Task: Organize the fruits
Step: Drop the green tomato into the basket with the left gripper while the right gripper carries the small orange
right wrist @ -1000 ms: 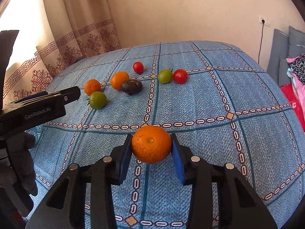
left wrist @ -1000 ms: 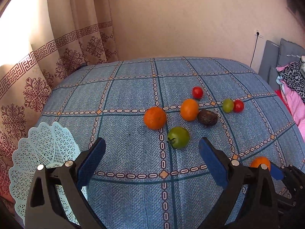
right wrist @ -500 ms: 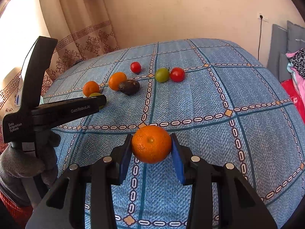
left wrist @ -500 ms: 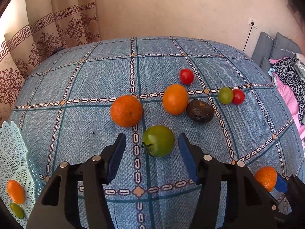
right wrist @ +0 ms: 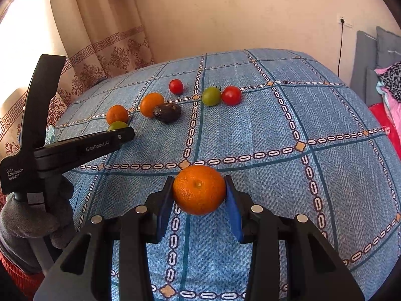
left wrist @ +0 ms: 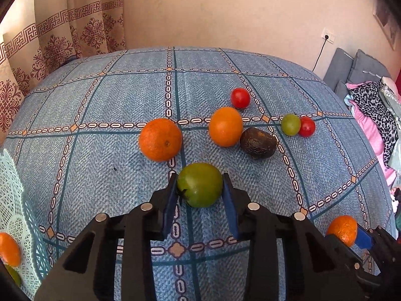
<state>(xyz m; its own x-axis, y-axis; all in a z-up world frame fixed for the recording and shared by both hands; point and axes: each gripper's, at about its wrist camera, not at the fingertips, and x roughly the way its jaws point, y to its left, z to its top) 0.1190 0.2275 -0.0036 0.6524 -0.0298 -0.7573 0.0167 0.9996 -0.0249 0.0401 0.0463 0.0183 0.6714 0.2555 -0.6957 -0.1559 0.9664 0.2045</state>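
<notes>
Left wrist view showed the bed, covered by a blue patterned bedspread (left wrist: 105, 165), as the largest item, with a patterned curtain (left wrist: 62, 40) behind its far left corner. A pale lattice basket (left wrist: 22, 215) sat at the left edge of the frame and already contained an orange fruit (left wrist: 8, 249) (a green item below it was only partly visible).

The left gripper (left wrist: 200, 190) had its blue pads pressed against both sides of a large green tomato (left wrist: 199, 184), which rested on the bedspread. In the right wrist view the right gripper (right wrist: 199, 193) was pinching a tangerine (right wrist: 199, 189) between its pads, above the bedspread near the front edge. A gloved hand (right wrist: 32, 223) held the left gripper's handle at the left of that view.

Loose fruit lay beyond the left gripper. A large orange (left wrist: 160, 139) sat just behind and left of the green tomato. A second orange (left wrist: 225, 126) touched a dark avocado (left wrist: 258, 143) on its right. A small green tomato (left wrist: 290, 124) touched a red tomato (left wrist: 307, 126). Another red tomato (left wrist: 240, 97) sat just behind the second orange, farthest from the camera
</notes>
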